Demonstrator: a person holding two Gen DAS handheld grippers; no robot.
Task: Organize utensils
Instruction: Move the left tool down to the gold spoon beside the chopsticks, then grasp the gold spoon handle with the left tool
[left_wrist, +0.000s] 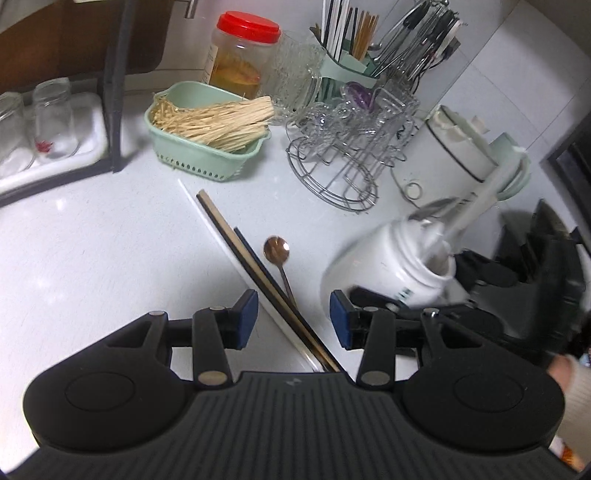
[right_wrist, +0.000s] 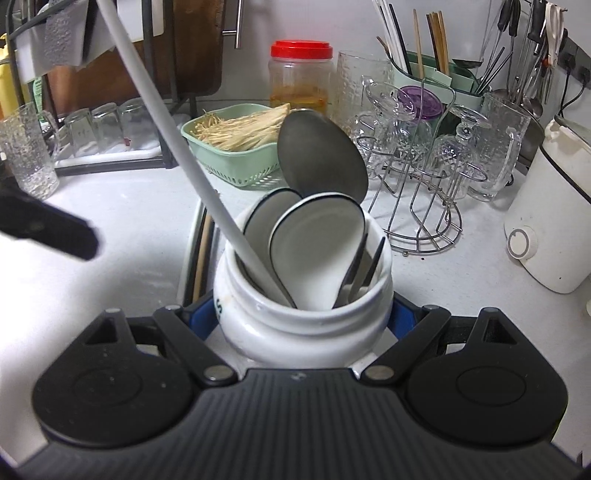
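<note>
Counter (left_wrist: 92, 240) first: on the far left we have a wide bare stretch of white top, bounded at the back by the dark rack frame (left_wrist: 112, 96) with upturned glasses (left_wrist: 51, 118) under it. Next along, the green basket (left_wrist: 199, 155) of pale sticks sits near the back, and open room lies in front of it.

Coming toward the middle, our left tongs (left_wrist: 293, 317) hang spread above the counter, nothing pinched. Between the blue pads run the chopsticks (left_wrist: 258, 273), lying flat in a loose bundle, angled from upper left down under the tongs. Just beside them on the right lies a small copper spoon (left_wrist: 277, 253), bowl away from us. We cannot tell whether its handle touches the chopsticks.

Further right, the wire glass rack (left_wrist: 343, 155) crowds the back, with the green utensil caddy (left_wrist: 347, 66) behind it and a white appliance (left_wrist: 454, 147) near the wall.

Now the right side: our right tongs (right_wrist: 301, 314) are pinching the white jar (right_wrist: 303, 317), blue pads against its sides below the rim. In the left view that jar looks tilted and blurred. Inside it stand two white soup spoons (right_wrist: 317, 236), a big metal spoon (right_wrist: 321, 155), dark fork tines (right_wrist: 364, 266) and a long white chopstick (right_wrist: 177, 147) leaning out to the upper left. A sleeve cuff (left_wrist: 576, 391) shows at the right edge.
</note>
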